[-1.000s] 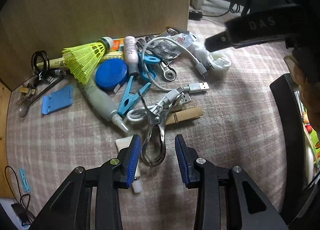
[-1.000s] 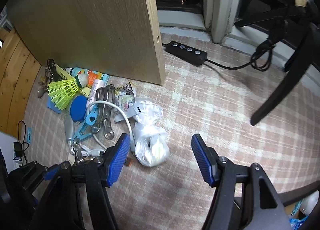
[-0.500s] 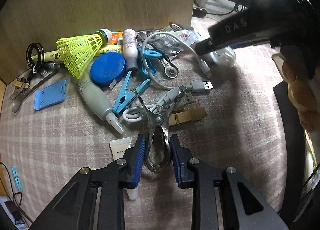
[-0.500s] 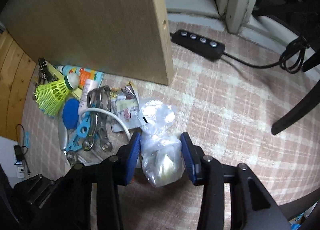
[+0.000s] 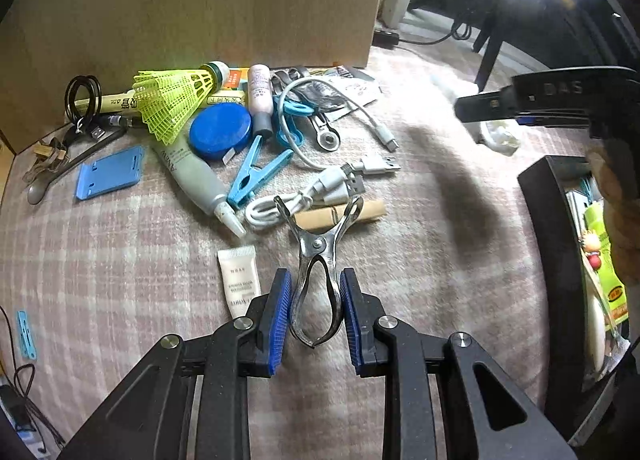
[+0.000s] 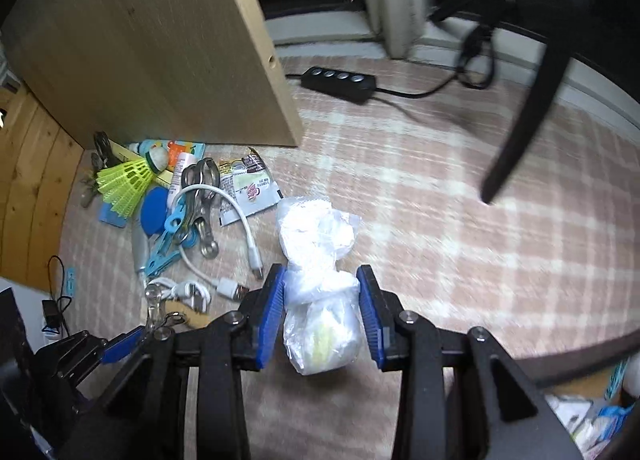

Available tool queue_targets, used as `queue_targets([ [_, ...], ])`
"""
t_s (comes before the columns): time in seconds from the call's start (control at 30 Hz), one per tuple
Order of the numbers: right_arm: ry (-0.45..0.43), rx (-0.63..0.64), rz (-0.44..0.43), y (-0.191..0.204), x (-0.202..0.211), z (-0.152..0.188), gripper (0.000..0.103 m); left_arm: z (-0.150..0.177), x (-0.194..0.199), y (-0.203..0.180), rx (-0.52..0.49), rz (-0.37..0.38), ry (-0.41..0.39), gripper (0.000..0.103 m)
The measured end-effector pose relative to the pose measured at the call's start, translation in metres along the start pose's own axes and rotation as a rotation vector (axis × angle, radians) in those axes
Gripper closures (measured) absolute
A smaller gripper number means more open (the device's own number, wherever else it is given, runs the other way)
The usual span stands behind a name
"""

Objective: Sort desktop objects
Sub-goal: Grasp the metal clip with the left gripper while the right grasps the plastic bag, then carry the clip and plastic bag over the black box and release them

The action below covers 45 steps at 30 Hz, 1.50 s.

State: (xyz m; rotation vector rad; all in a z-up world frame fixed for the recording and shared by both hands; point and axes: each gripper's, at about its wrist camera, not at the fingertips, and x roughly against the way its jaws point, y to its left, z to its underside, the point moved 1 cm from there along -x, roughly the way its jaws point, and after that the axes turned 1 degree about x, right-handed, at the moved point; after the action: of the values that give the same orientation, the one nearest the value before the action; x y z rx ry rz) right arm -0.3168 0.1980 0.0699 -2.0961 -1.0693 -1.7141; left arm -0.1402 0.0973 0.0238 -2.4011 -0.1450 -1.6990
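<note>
Both pointing steeply down, the left hand-held gripper (image 5: 313, 310) is pinching a metal clip (image 5: 318, 276) (handles squeezed) while the right hand-held gripper (image 6: 322, 304) is closing on a plastic bag (image 6: 320, 300) above the worktop (image 6: 440, 220).

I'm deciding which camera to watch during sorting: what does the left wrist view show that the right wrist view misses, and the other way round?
Only the left wrist view shows the small white tube and the blue phone stand in full. Only the right wrist view shows the black power strip and the clear plastic bag between the right gripper fingers, which are closing. Both show the yellow shuttlecock, the white USB cable and the metal clip in the left gripper.
</note>
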Motion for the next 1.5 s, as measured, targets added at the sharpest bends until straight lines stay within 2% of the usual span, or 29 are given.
queue_targets([
  [0.07, -0.021, -0.003, -0.005, -0.006, 0.016, 0.008, 0.068, 0.004, 0.008, 0.002, 0.005, 0.007, -0.005, 0.079],
  [0.17, -0.056, -0.013, -0.01, -0.009, 0.033, 0.01, 0.068, 0.005, 0.02, -0.017, 0.002, 0.015, -0.022, 0.079],
  [0.4, -0.137, -0.062, -0.005, -0.035, 0.082, 0.051, 0.068, 0.002, 0.042, -0.035, -0.036, 0.026, -0.057, 0.08],
  [0.57, -0.205, -0.102, 0.027, -0.067, 0.122, 0.075, 0.069, 0.002, 0.06, -0.06, -0.075, 0.051, -0.088, 0.08],
  [0.7, -0.247, -0.151, 0.086, -0.098, 0.149, 0.101, 0.069, -0.008, 0.072, -0.094, -0.132, 0.089, -0.118, 0.08],
  [0.9, -0.266, -0.248, 0.157, -0.151, 0.176, 0.139, 0.069, -0.023, 0.078, -0.158, -0.219, 0.164, -0.137, 0.08],
  [1.13, -0.271, -0.335, 0.209, -0.197, 0.196, 0.168, 0.069, -0.029, 0.073, -0.227, -0.301, 0.235, -0.136, 0.08],
  [1.47, -0.266, -0.39, 0.254, -0.226, 0.207, 0.188, 0.068, -0.035, 0.072, -0.277, -0.367, 0.279, -0.124, 0.079],
  [1.5, -0.264, -0.39, 0.255, -0.227, 0.207, 0.188, 0.065, -0.036, 0.07, -0.28, -0.372, 0.291, -0.112, 0.078],
])
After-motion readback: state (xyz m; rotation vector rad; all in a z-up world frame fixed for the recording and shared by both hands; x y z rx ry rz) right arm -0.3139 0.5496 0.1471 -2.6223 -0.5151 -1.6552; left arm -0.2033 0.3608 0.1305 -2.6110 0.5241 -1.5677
